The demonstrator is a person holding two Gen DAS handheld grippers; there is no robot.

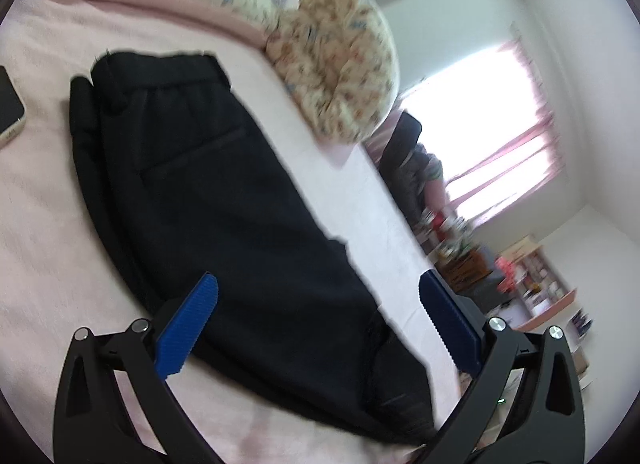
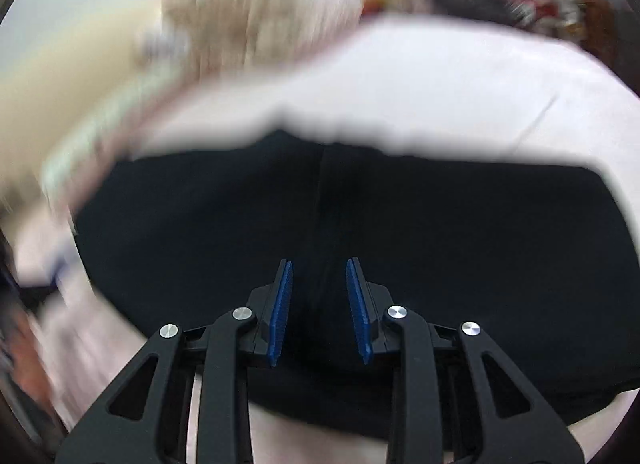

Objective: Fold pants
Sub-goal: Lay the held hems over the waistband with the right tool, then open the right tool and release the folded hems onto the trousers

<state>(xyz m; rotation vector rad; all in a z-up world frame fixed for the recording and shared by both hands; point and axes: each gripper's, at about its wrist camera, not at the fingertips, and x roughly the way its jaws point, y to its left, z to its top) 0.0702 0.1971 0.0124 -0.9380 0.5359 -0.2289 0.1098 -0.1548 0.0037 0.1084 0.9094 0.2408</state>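
Black pants lie flat on a pink bed, folded lengthwise, waistband at the far end. My left gripper is wide open above the lower leg part, empty, its blue fingertips apart on either side of the cloth. In the blurred right wrist view the pants fill the middle. My right gripper hovers over them with its jaws partly open and nothing between them.
Patterned pillows and a pink quilt lie at the bed's head. A phone lies on the bed left of the waistband. The bed's right edge drops to a cluttered floor and shelves under a bright window.
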